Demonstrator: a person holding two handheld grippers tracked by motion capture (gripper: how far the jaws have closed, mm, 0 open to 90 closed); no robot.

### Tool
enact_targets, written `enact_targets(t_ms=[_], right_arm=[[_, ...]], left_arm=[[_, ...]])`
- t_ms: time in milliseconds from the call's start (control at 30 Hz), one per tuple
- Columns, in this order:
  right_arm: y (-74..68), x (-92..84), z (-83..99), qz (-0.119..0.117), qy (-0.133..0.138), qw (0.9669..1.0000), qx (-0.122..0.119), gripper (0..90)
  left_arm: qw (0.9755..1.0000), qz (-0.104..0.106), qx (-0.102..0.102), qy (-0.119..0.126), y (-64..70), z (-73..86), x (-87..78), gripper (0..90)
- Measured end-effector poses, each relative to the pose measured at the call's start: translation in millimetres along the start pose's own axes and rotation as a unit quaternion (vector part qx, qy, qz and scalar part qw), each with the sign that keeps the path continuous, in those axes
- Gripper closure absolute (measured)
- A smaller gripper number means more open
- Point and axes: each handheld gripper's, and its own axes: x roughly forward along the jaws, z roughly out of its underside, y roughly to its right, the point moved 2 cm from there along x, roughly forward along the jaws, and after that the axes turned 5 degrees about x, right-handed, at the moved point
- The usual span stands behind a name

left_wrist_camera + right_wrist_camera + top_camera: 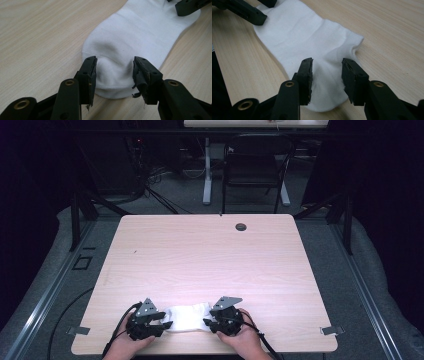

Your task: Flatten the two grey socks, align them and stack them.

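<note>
A white ankle sock [187,316] lies flat near the table's front edge, lengthwise left to right. My left gripper [167,324] sits at its left end and my right gripper [206,322] at its right end, each held by a hand. In the left gripper view, the left gripper [115,72] is open, its jaws straddling the rounded end of the sock [140,32] and touching its sides. In the right gripper view, the right gripper [327,75] is open the same way around the other end of the sock [307,35], where the cloth wrinkles slightly.
The light wooden table [210,255] has a dark cable hole [241,226] near its far edge. A black chair [255,167] and a desk leg stand beyond it. Metal clips [78,330] sit at the front corners.
</note>
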Motion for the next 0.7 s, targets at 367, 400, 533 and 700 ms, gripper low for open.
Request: enact_targets(t_ms=[367,400,533,700], right_arm=[[2.1,1.9,0.0,-0.002,0.006,0.9999,0.012,63.1],[2.5,2.0,-0.2,-0.002,0.005,0.9999,0.013,63.1],[5.4,3.5,-2.4,0.003,0.008,0.9998,0.017,63.1],[10.3,5.4,-6.0,0.008,0.009,0.9996,0.026,63.1]], left_arm=[[0.9999,-0.005,-0.003,0.011,-6.1,-0.7,3.7,53.5],[0.9999,-0.005,-0.007,0.011,-7.5,-1.9,4.8,53.5],[0.9998,-0.008,-0.013,0.013,-12.1,-5.2,8.1,53.5],[0.9996,-0.011,-0.021,0.018,-16.6,-8.7,11.8,53.4]])
